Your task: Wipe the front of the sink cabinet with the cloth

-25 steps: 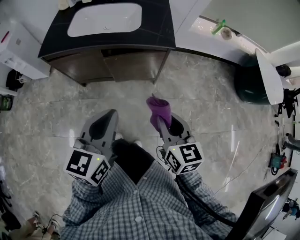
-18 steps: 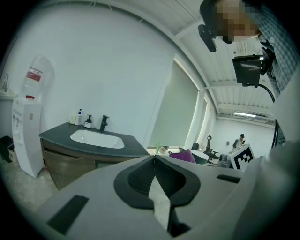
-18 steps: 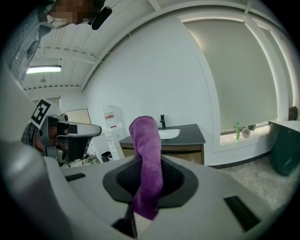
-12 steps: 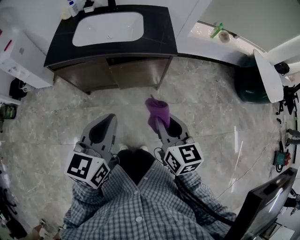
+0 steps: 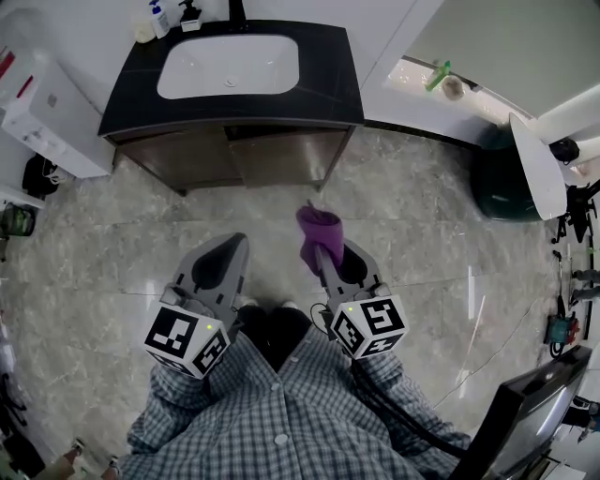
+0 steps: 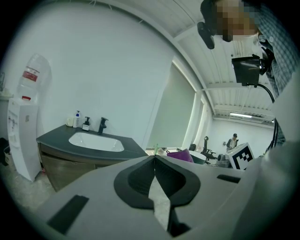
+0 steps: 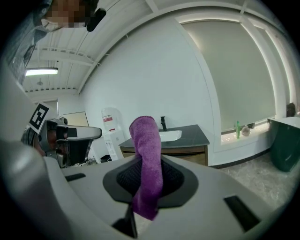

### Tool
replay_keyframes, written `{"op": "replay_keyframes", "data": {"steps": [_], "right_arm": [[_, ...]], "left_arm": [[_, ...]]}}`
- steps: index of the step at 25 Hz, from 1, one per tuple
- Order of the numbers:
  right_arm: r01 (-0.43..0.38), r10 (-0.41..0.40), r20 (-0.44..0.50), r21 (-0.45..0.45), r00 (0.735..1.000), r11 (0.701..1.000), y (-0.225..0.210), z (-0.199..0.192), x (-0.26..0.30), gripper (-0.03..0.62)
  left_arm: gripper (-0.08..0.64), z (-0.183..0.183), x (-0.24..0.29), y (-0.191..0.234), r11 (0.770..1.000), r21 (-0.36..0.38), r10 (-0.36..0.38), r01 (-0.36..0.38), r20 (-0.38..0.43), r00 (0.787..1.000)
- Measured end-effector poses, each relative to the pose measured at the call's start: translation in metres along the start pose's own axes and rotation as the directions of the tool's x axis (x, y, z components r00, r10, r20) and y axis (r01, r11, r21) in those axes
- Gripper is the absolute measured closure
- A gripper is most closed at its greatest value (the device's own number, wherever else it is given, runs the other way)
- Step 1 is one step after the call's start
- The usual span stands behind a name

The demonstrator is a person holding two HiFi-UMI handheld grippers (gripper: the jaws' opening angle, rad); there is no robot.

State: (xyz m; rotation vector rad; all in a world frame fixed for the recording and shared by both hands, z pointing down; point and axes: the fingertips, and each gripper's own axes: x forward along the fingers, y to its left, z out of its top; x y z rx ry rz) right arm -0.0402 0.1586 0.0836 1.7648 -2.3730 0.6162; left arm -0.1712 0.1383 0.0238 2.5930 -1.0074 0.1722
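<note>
The sink cabinet (image 5: 244, 155) stands ahead against the wall, with a dark countertop, a white basin (image 5: 229, 67) and brown wooden doors; it also shows in the left gripper view (image 6: 61, 164) and the right gripper view (image 7: 180, 151). A purple cloth (image 5: 317, 234) sticks up from my right gripper (image 5: 322, 246), which is shut on it (image 7: 146, 164). My left gripper (image 5: 225, 251) is shut with nothing in it (image 6: 154, 159). Both grippers hang over the marble floor, well short of the cabinet front.
A white water dispenser (image 5: 47, 117) stands left of the cabinet. Bottles (image 5: 161, 17) and a black tap (image 5: 235, 11) sit at the back of the countertop. A dark green bin (image 5: 502, 173) with a white lid is at the right. A window ledge (image 5: 441, 80) holds a green bottle.
The view has moved forward towards the cabinet, so the cabinet sits lower in the head view. Both grippers keep their hold and pose; the cloth stays clamped in the right one.
</note>
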Motion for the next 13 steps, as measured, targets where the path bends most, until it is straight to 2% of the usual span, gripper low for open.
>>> {"op": "replay_keyframes", "data": {"steps": [13], "right_arm": [[-0.021, 0.021, -0.021, 0.002, 1.0, 1.0, 0.0062, 0.0007, 0.0005, 0.515]], "left_arm": [[0.549, 0.0022, -0.0049, 0.0083, 1.0, -0.005, 0.006, -0.006, 0.016, 1.0]]}}
